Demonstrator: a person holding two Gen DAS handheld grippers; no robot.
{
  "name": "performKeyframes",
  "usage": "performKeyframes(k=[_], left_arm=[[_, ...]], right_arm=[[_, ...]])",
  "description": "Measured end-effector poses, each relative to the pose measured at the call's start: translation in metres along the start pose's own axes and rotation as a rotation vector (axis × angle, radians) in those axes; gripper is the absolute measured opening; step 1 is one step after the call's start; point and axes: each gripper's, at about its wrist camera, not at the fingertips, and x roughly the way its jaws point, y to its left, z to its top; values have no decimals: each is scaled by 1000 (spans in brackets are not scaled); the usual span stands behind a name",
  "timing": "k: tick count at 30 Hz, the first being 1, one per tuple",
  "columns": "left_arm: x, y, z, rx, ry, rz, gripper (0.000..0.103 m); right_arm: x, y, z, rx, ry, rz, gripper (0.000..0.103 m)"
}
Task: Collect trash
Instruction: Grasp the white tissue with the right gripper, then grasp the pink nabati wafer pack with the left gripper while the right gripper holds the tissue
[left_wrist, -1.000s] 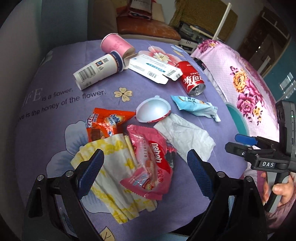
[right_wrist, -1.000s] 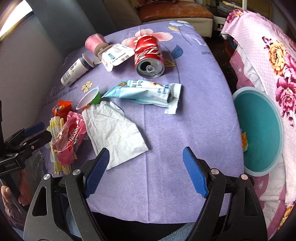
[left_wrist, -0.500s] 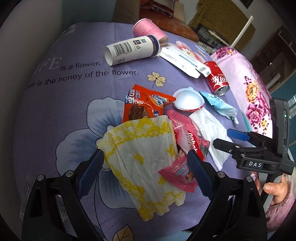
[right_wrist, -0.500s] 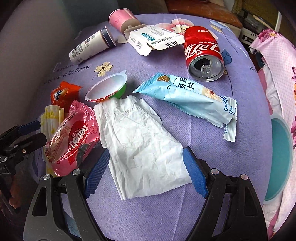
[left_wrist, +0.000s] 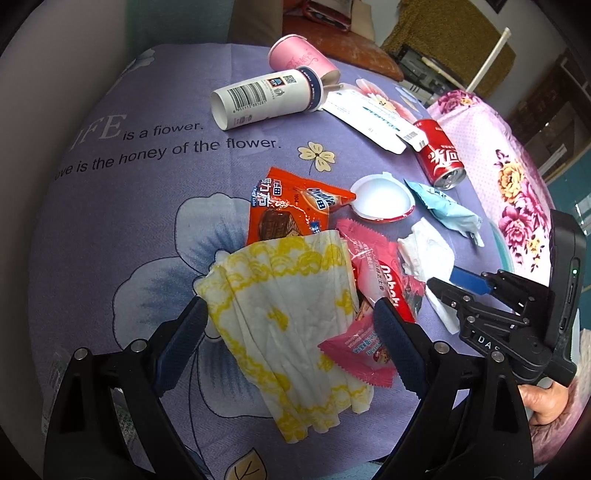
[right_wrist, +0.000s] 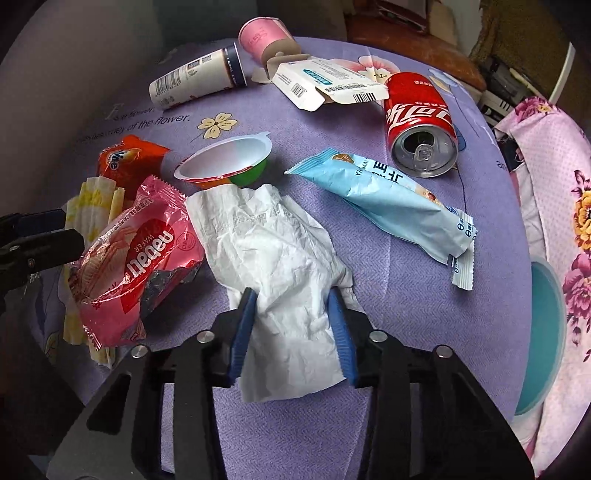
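Note:
Trash lies on a purple flowered cloth. My left gripper (left_wrist: 291, 325) is open, its fingers on either side of a yellow-and-white napkin (left_wrist: 291, 314). A pink wafer wrapper (left_wrist: 380, 284) and an orange snack wrapper (left_wrist: 284, 210) lie beside it. My right gripper (right_wrist: 291, 314) has closed partway around a crumpled white tissue (right_wrist: 273, 251), its blue pads touching the tissue's sides. The tissue also shows in the left wrist view (left_wrist: 428, 254). A light blue wrapper (right_wrist: 391, 199), red can (right_wrist: 417, 118), white plastic cup (right_wrist: 225, 158), flat box (right_wrist: 325, 85) and two paper cups (right_wrist: 199, 77) lie farther off.
A teal bin (right_wrist: 543, 339) stands below the table's right edge beside a pink flowered cloth (right_wrist: 554, 162). A brown seat (left_wrist: 347, 48) is behind the table. The right gripper body (left_wrist: 517, 325) shows at the right of the left wrist view.
My right gripper moved down onto the white tissue and its fingers closed in against it. My left gripper moved closer over the yellow napkin and stayed open.

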Motion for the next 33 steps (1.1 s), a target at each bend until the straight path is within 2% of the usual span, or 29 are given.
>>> performKeyframes(k=[1, 2, 6, 10, 11, 12, 15, 16, 18, 24, 27, 28, 30, 33], left_arm=[[-1, -3, 0, 8, -1, 0, 91], [-3, -7, 0, 17, -3, 1, 91], [-7, -26, -5, 73, -12, -7, 91], [-2, -51, -11, 156, -9, 28, 91], [0, -58, -13, 177, -6, 33, 88], [3, -64, -15, 198, -1, 42, 84], [12, -80, -20, 247, 24, 65, 52], [15, -84, -22, 252, 36, 61, 37], [20, -87, -23, 244, 60, 15, 31], [35, -97, -20, 228, 96, -47, 34], [43, -101, -16, 214, 103, -36, 50], [45, -103, -15, 214, 107, -32, 59], [49, -110, -14, 230, 114, -28, 66], [56, -123, -15, 275, 110, 12, 68]], right_arm=[[-1, -3, -1, 11, 7, 18, 9], [-3, -6, -3, 25, 11, 37, 7], [-17, -21, -9, 82, -18, 68, 7], [-31, -39, -16, 144, -50, 84, 7], [-33, -44, -18, 160, -57, 91, 7], [-36, -49, -20, 178, -63, 98, 7], [-43, -63, -27, 219, -79, 113, 7], [-45, -66, -30, 231, -86, 116, 7], [-49, -73, -35, 253, -100, 123, 7], [-57, -89, -45, 294, -121, 139, 7], [-57, -95, -48, 310, -124, 147, 7], [-57, -97, -49, 315, -124, 150, 7], [-58, -100, -52, 324, -127, 155, 7], [-58, -105, -54, 338, -131, 161, 7]])
